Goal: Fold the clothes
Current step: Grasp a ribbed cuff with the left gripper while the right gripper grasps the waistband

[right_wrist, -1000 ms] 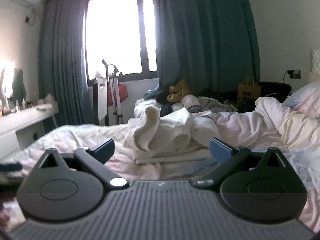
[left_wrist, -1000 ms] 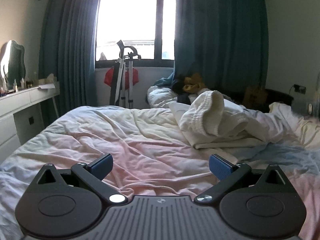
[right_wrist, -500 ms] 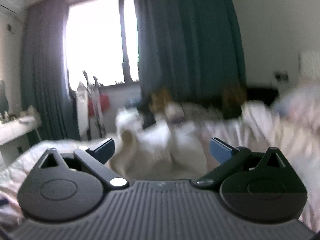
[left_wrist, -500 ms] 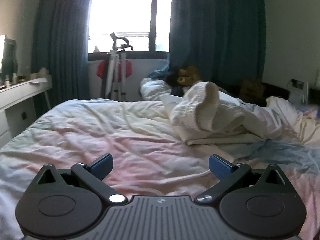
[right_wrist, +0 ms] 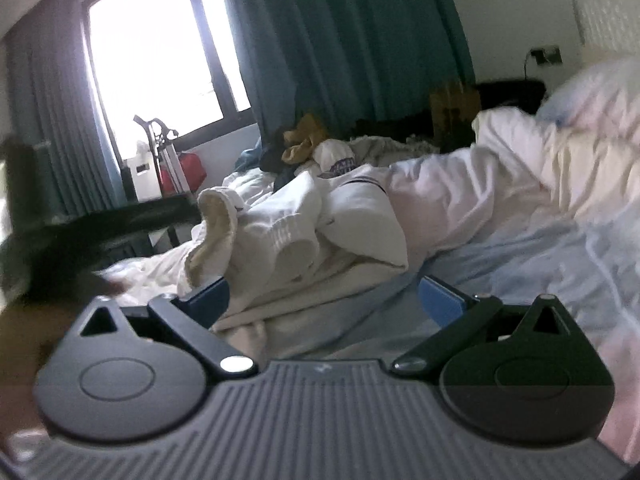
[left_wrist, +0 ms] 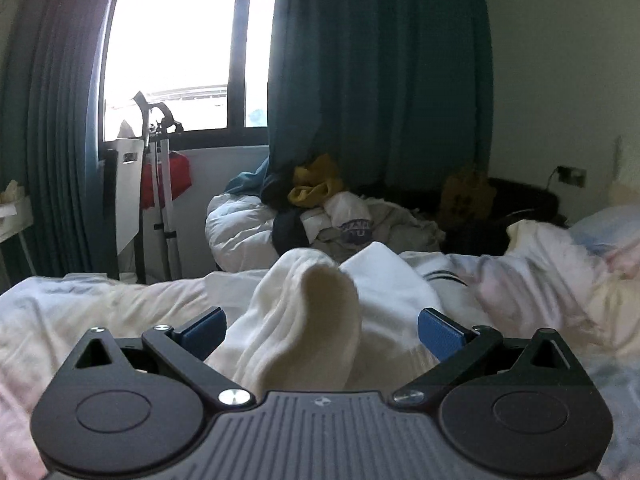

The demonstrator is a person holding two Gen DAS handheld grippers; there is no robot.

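- Lying in a crumpled heap on the bed [left_wrist: 100, 312], the white garment [left_wrist: 304, 332] is sitting at 12 o'clock from both cameras; a ribbed cuff is standing up toward the left lens.
- Left gripper [left_wrist: 320, 330] is standing wide, blue pads on either side of the raised cuff, not pinching it. Judged reason: straddling the cloth so a closing grip would catch a fold.
- Right gripper [right_wrist: 324, 300] is likewise spread wide, hovering low over the garment's near flat edge [right_wrist: 304, 308], left pad just beside the cloth.
- Dark blurred shape at 9 o'clock in the right view is possibly the other tool; cannot tell.
- Pile of other clothes [left_wrist: 332, 216] is resting at 12 o'clock beyond, under the curtain [left_wrist: 376, 80].
- Versus one second ago: both grippers are much nearer the garment, which then lay well apart; the spread of both is unchanged. Right view is tilting.
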